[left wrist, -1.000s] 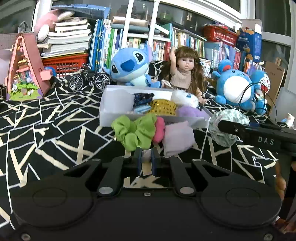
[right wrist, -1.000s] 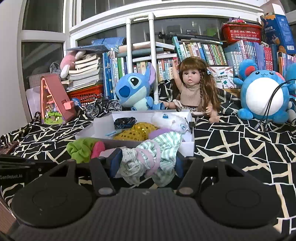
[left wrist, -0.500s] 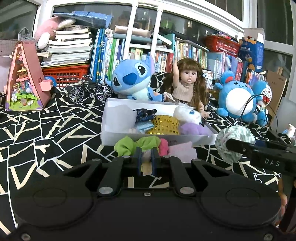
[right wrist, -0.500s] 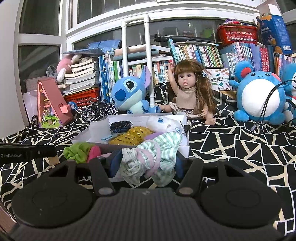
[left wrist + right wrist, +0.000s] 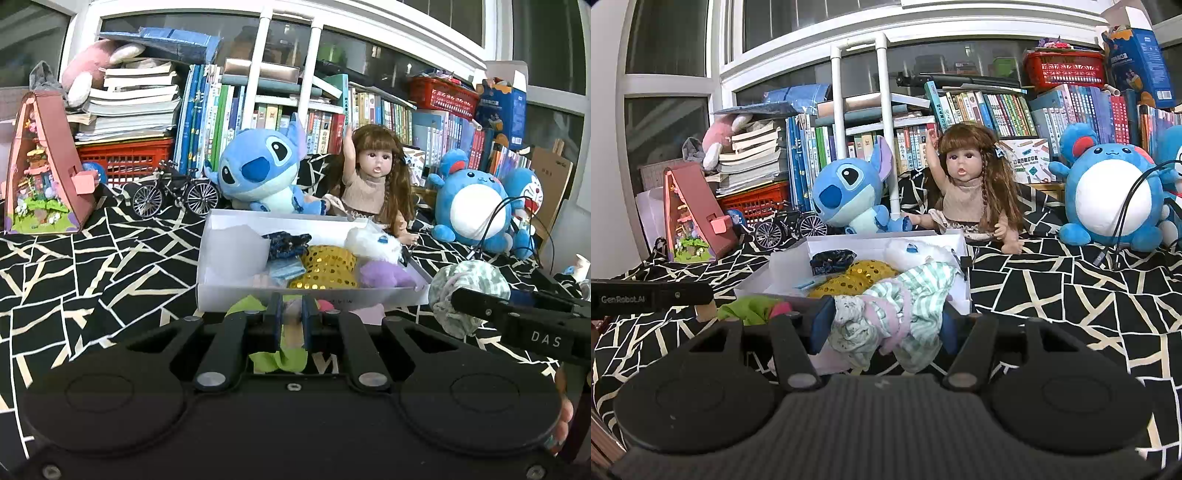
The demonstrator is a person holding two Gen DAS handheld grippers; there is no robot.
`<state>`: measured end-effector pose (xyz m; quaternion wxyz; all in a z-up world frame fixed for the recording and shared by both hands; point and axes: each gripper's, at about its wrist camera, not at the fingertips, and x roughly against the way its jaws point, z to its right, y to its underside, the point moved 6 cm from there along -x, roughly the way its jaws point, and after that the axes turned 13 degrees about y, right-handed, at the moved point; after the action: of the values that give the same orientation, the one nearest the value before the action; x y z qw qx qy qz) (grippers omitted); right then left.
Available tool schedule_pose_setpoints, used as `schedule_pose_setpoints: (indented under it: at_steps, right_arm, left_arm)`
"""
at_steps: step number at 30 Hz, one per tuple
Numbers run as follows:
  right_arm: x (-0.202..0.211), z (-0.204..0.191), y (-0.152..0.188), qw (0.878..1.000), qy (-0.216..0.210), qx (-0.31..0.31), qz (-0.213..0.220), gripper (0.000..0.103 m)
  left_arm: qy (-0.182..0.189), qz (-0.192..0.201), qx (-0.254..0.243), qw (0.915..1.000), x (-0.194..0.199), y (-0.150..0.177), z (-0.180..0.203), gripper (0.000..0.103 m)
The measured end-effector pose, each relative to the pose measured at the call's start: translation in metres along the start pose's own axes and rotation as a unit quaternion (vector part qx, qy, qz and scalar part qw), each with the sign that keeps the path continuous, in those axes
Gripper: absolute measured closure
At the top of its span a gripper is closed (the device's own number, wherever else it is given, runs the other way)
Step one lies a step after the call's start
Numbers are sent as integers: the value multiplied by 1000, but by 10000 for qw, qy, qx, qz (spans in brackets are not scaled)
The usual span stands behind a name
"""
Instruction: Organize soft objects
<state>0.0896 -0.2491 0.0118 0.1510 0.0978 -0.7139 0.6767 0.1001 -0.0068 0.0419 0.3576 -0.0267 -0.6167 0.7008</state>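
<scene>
Our left hand-held gripper has dropped lower over the past second: the green scrunchie, earlier well ahead of it, now sits between and under its nearly closed fingers. We cannot tell whether they pinch it. We judge a pickup is near. The white box stands just beyond, with the gold sequinned scrunchie and others inside. Our right hand-held gripper has held steady, clamped on the green-striped scrunchie beside the box's near right corner.

Left gripper — fingers nearly together, empty; right gripper — fingers spread, clamping a cloth bundle.
</scene>
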Motion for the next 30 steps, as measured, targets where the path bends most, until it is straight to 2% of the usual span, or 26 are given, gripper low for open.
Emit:
schedule_pose_setpoints:
  at_steps: [20,23,27,30]
  right_arm:
    - [-14,-8,-23,9998,-115,-100,114,41]
    - [-18,-10,-26,9998,-127,-83,122,41]
    - [-23,-11,-33,9998,-136,-108,123,41]
    - [-26,-10,-37,9997,-140,-136,113,41]
  left_arm:
    - [27,-23,-73,10000,-30,-28,-2,93]
    - [197,-29,94,9998,-34,-33,-7,93]
    - [582,-69,560,9967,-40,-42,-19,93]
    - [638,-95,740,9952,-43,-47,-30,93]
